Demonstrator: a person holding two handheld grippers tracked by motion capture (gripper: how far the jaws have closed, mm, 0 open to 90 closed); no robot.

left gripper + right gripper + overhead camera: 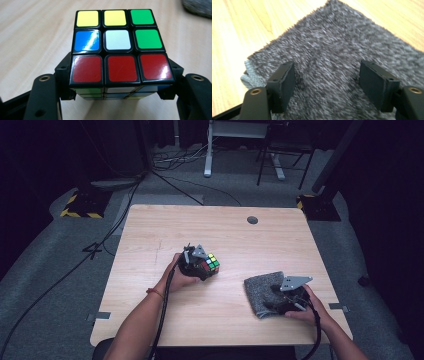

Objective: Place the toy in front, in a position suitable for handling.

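The right gripper (286,301) rests nearest, at the desk's (150,320) front right, jaws spread over the grey cloth (261,290) and gripping nothing. Mid-desk, the left gripper (200,268) pinches the cube (212,262) by its sides. The cube's glossy sides could slip from the pads if the cube is lifted or twisted carelessly.

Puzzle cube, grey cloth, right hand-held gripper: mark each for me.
Puzzle cube (117,40): left gripper view, white centre sticker of its top face.
Grey cloth (342,47): right gripper view, middle of its fuzzy surface.
Right hand-held gripper (327,83): right gripper view, midway between its fingertips.
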